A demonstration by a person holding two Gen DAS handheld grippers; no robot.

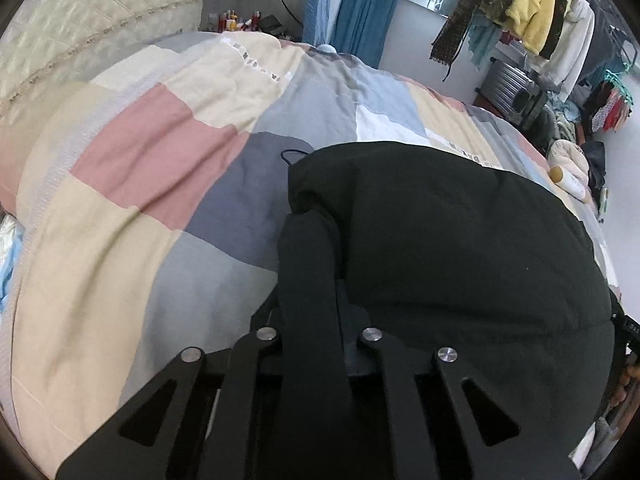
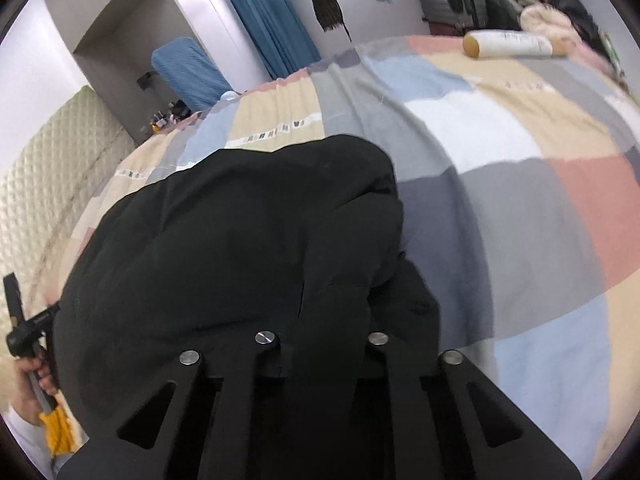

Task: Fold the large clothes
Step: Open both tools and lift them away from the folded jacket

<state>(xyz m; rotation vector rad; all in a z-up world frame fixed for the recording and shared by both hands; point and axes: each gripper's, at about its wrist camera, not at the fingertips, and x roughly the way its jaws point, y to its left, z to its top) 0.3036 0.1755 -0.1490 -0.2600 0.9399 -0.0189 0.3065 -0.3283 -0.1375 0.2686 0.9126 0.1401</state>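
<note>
A large black garment [image 1: 448,248] lies bunched on the bed's patchwork quilt [image 1: 132,208]. My left gripper [image 1: 310,280] is shut on the black garment's left edge; cloth drapes over and hides the fingertips. In the right wrist view the same black garment [image 2: 224,248] spreads to the left, and my right gripper [image 2: 328,312] is shut on its right edge, its fingers buried in folds. The left hand and its gripper handle [image 2: 28,332] show at the far left of the right wrist view.
The patchwork quilt [image 2: 520,208] covers the bed. A white bottle [image 2: 508,45] lies near the bed's far edge. A padded headboard [image 1: 80,28], blue curtains [image 1: 360,8], hanging clothes [image 1: 540,12] and a suitcase [image 1: 508,88] surround the bed.
</note>
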